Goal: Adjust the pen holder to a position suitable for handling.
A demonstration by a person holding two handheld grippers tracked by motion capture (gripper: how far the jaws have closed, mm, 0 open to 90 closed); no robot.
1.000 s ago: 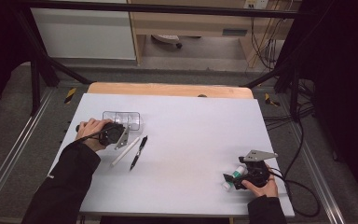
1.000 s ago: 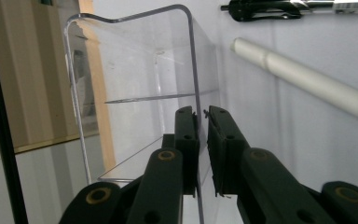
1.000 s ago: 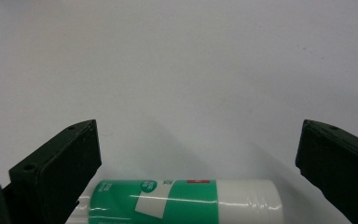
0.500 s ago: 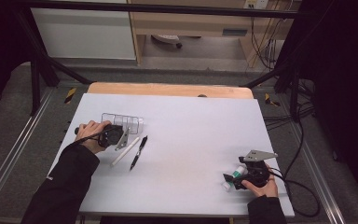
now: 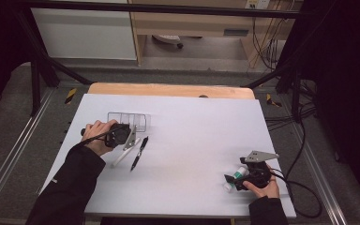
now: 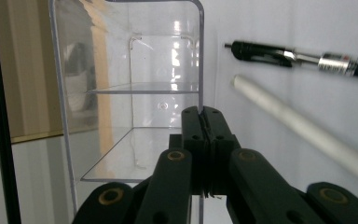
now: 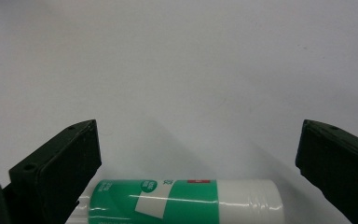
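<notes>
A clear acrylic organizer (image 5: pixel 130 120) with several compartments stands at the table's left. My left gripper (image 5: pixel 123 131) sits against its near side. In the left gripper view the jaws (image 6: pixel 202 115) are shut on the thin edge of the organizer (image 6: pixel 135 70). A black pen (image 5: pixel 139 152) (image 6: pixel 289 57) and a white stick (image 5: pixel 123 156) (image 6: pixel 298 126) lie just right of it. Near the front right, my right gripper (image 5: pixel 228 180) (image 7: pixel 198 133) is open, jaws wide apart. A green and white tube (image 5: pixel 237 175) (image 7: pixel 182 203) lies on the table between them, untouched.
The white table top (image 5: pixel 192 136) has a wooden strip (image 5: pixel 168 90) along its far edge. A cable (image 5: pixel 300 197) trails from the right gripper off the table's right side. Metal frame rails (image 5: pixel 9 154) run along both sides.
The left gripper and the organizer have shifted slightly to the right. The right gripper and the tube have stayed in place.
</notes>
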